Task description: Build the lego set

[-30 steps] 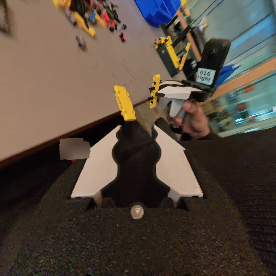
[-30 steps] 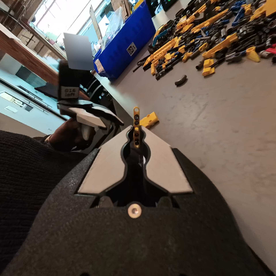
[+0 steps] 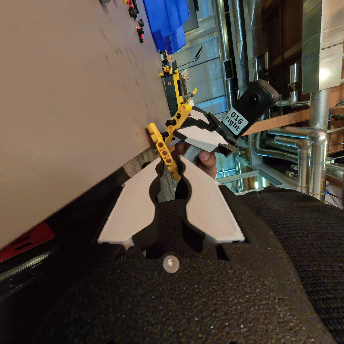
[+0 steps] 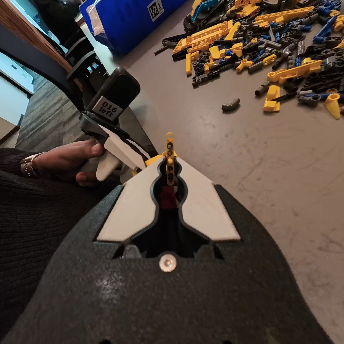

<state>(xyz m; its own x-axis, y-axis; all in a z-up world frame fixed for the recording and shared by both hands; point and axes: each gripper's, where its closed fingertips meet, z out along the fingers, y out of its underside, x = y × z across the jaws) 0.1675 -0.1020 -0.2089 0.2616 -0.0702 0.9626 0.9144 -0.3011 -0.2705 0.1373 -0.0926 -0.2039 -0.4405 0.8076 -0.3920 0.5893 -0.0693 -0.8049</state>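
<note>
Your left gripper [image 3: 170, 164] is clamped on the lower end of a yellow perforated beam [image 3: 163, 149]. Your right gripper [image 4: 170, 158] pinches a thinner yellow beam with black pins [image 4: 169, 160] edge-on at its middle. The two beams cross and seem to touch just off the near edge of the grey table [image 4: 251, 167], well apart from the heap of loose yellow, black and blue parts [image 4: 260, 46] farther along it. Both beams look light, rigid, smooth plastic, likely to pivot in your pads, so hold across the flat faces near the joint.
</note>
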